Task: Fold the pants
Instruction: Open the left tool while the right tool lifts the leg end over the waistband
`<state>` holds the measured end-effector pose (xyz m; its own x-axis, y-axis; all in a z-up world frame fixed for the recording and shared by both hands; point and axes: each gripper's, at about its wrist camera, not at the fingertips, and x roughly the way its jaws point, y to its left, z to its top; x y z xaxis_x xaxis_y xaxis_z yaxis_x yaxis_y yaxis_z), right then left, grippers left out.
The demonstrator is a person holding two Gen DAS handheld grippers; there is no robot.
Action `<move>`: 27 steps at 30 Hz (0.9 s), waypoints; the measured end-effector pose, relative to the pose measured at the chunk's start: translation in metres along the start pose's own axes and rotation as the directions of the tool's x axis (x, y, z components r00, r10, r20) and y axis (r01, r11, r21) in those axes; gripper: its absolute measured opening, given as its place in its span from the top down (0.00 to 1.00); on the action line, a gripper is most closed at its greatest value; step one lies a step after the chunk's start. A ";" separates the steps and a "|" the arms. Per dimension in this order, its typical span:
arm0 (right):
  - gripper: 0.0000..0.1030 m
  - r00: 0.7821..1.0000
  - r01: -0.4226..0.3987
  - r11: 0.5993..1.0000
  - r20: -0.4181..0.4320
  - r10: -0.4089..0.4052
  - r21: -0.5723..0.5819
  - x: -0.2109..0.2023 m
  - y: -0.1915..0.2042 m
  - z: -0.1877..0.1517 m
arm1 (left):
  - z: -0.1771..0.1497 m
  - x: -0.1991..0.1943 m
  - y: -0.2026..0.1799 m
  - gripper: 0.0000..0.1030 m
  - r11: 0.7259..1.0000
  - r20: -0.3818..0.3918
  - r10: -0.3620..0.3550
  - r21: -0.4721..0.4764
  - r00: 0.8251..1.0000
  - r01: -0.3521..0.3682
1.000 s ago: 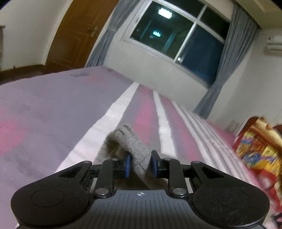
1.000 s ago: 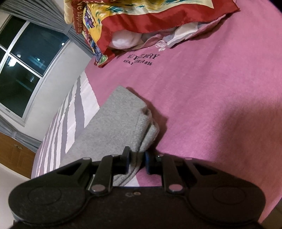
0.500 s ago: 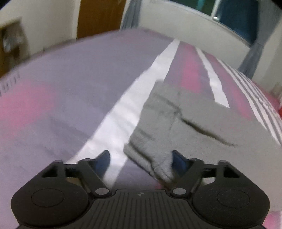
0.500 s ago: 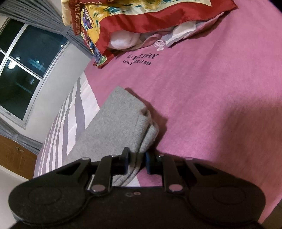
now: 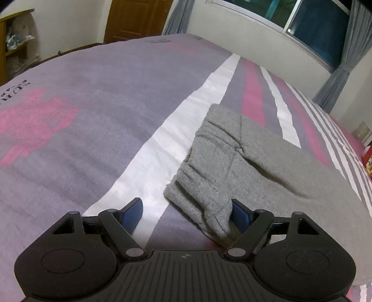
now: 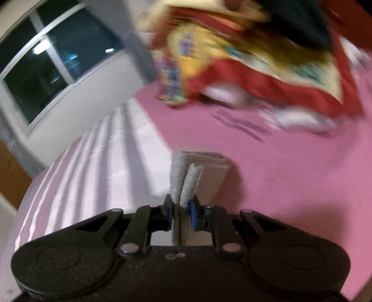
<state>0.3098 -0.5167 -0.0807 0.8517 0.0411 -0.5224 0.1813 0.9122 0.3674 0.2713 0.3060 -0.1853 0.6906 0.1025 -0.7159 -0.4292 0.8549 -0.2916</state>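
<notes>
Grey knit pants lie across the striped bedspread, their gathered waistband end nearest the left wrist camera. My left gripper stands open just over that waistband corner; the cloth lies against the right pad, while the left pad is well clear over the white stripe. In the blurred right wrist view, my right gripper is shut on the folded leg-end layers of the pants and holds them lifted above the pink part of the bedspread.
A colourful red and yellow quilt with white bedding under it is heaped at the bed's far end. A window with grey curtains lines the wall beyond the bed. A brown door and a wooden shelf stand past the foot.
My left gripper has let go of the waistband, opened wide and tipped down over it. My right gripper, still shut on the leg end, has rolled and risen from the bed.
</notes>
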 end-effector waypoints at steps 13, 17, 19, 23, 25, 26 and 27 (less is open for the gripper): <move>0.87 0.951 -0.311 0.822 -0.155 0.269 -0.477 0.031 0.244 -0.055 | -0.031 -0.062 0.037 0.22 0.997 0.070 -0.011 0.070 0.997 0.006; 0.87 0.910 -0.414 0.705 -0.287 0.299 -0.576 0.042 0.288 -0.111 | -0.051 -0.082 0.054 0.22 0.996 0.085 0.012 0.092 0.996 -0.020; 0.87 0.898 -0.438 0.642 -0.324 0.297 -0.629 0.041 0.300 -0.138 | -0.060 -0.091 0.060 0.22 0.995 0.091 0.014 0.096 0.996 -0.023; 0.87 0.910 -0.413 0.526 -0.323 0.258 -0.743 0.036 0.312 -0.177 | -0.076 -0.105 0.063 0.22 0.993 0.094 0.009 0.115 0.996 -0.019; 0.87 0.919 -0.391 0.466 -0.309 0.244 -0.794 0.028 0.315 -0.197 | -0.084 -0.108 0.062 0.22 0.992 0.092 0.008 0.126 0.996 -0.019; 0.87 0.921 -0.386 0.438 -0.307 0.242 -0.812 0.024 0.315 -0.206 | -0.088 -0.109 0.061 0.22 0.991 0.089 0.006 0.133 0.996 -0.018; 0.87 0.921 -0.383 0.413 -0.308 0.238 -0.826 0.022 0.314 -0.210 | -0.091 -0.109 0.060 0.22 0.990 0.086 0.007 0.140 0.996 -0.019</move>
<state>0.2820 -0.1437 -0.1379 0.6759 0.3809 -0.6309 -0.6580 0.6975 -0.2838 0.1174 0.3004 -0.1822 0.7352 0.1522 -0.6606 -0.3565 0.9157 -0.1857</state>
